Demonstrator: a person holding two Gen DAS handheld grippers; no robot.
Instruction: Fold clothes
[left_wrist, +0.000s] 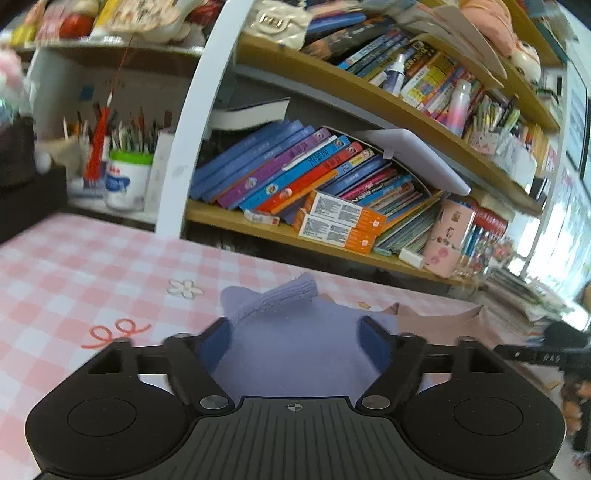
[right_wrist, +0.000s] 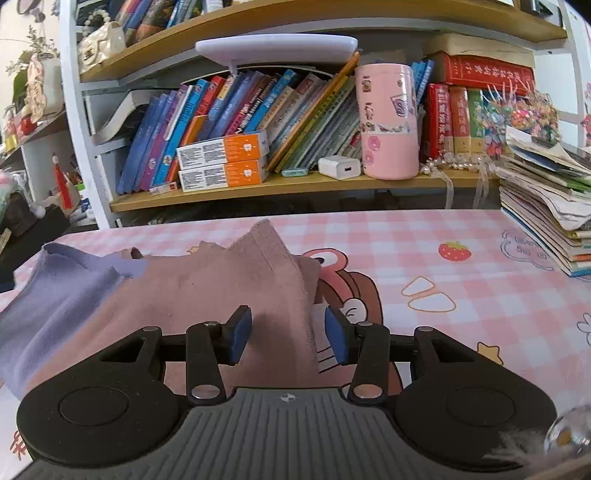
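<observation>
A lavender garment lies on the pink checked tablecloth, its ribbed cuff sticking up at the far end. My left gripper is open wide just above it, and neither pad presses the cloth. In the right wrist view the lavender garment overlaps a dusty pink garment lying beside it. My right gripper is open over a raised fold of the pink garment. The fold runs between the pads, with a gap at the right pad. The pink garment also shows to the right in the left wrist view.
A bookshelf full of books stands along the table's far edge, with a pink cup and a white charger on it. A pile of books sits at the table's right end. A pen pot stands at the far left.
</observation>
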